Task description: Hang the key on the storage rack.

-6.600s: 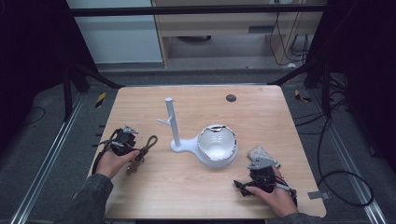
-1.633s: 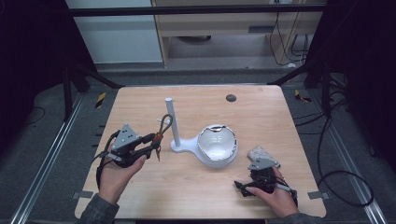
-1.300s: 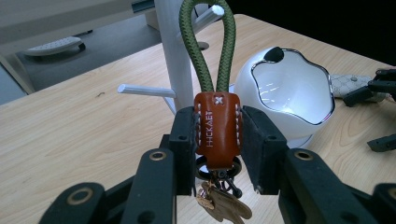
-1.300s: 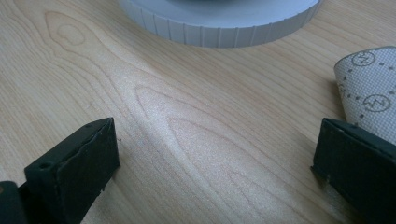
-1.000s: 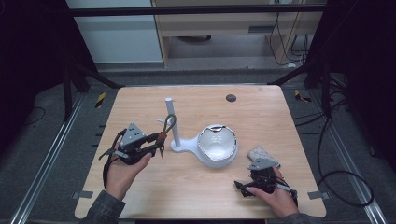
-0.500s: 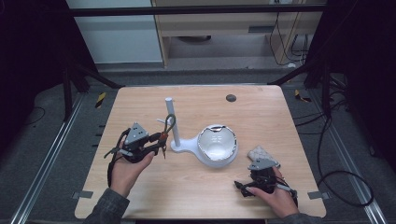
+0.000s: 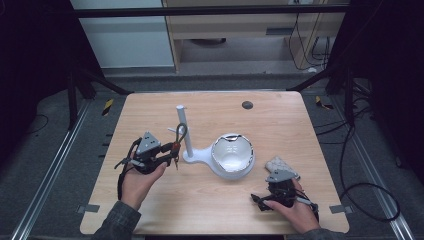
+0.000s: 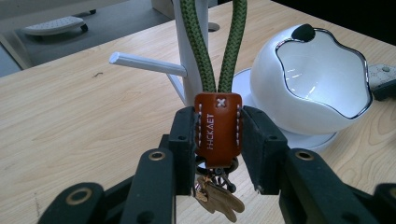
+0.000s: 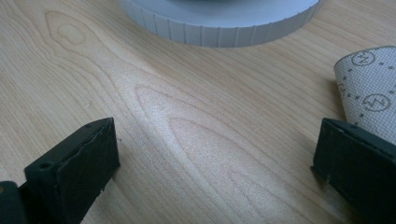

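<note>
My left gripper (image 8: 217,135) is shut on the brown leather tab (image 8: 217,122) of a key ring. Its green cord loop (image 8: 212,46) rises in front of the white stand's post (image 8: 187,28), close to a side peg (image 8: 147,64). Keys (image 8: 219,198) dangle below the jaws. In the high view the left gripper (image 7: 171,149) hovers just left of the stand (image 7: 181,131), with the cord loop (image 7: 179,133) beside the post. My right gripper (image 7: 276,186) rests on the table near the front right. In its own view the right gripper (image 9: 215,158) is open, with bare wood between the jaws.
A white bowl-shaped dish (image 7: 232,155) sits on the stand's base, right of the post. A grey patterned pouch (image 7: 276,164) lies just beyond the right gripper, and the pouch (image 9: 369,98) is beside its right jaw. A small dark disc (image 7: 247,105) sits near the table's far edge.
The left gripper has lifted off the table's left side and carried the key ring right, up to the stand's post. The right gripper has stayed put.
</note>
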### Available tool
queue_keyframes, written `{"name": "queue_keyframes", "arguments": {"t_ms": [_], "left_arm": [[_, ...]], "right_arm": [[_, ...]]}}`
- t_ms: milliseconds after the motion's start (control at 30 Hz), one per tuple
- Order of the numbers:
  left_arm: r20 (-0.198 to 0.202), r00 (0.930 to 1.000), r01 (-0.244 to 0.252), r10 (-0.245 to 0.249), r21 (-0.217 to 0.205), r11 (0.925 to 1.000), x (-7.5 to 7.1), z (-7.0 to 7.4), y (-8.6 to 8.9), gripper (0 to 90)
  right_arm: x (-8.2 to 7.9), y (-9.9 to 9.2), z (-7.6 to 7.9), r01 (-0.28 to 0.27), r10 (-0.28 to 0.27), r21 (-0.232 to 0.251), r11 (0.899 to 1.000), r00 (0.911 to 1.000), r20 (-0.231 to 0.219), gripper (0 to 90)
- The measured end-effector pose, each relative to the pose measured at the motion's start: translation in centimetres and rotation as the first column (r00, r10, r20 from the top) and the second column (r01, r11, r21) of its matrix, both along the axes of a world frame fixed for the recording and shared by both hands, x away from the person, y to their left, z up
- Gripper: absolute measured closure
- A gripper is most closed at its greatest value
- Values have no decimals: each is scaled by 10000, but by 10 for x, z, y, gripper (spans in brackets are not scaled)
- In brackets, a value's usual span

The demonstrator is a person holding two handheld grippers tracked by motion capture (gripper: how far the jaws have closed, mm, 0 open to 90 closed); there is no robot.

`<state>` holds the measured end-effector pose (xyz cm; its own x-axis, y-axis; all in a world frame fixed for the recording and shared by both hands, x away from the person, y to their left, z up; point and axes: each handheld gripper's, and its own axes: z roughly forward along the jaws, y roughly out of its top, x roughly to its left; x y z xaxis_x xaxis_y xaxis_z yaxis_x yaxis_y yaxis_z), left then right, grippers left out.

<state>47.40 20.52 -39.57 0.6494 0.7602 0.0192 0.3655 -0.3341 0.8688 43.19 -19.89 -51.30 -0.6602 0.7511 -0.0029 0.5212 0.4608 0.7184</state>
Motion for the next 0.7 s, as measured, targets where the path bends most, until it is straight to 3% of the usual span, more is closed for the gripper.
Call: {"name": "queue_keyframes", "arguments": {"t_ms": [367,567,700], "left_arm": [[-120,9999,-3,2,-33,10000,4,-1,-4,648],[-92,9999,-83,84,62,9999,4,1,-6,498],[-198,9995,-231,236,245,9994,3,-1,-7,327]], "right_arm": [[0,0,0,-2,2,-2,10000,10000,2,2],[0,0,0,-6,6,1,10000,10000,-1,2],[0,0,0,-14,14,-32,10000,10000,38,2]]}}
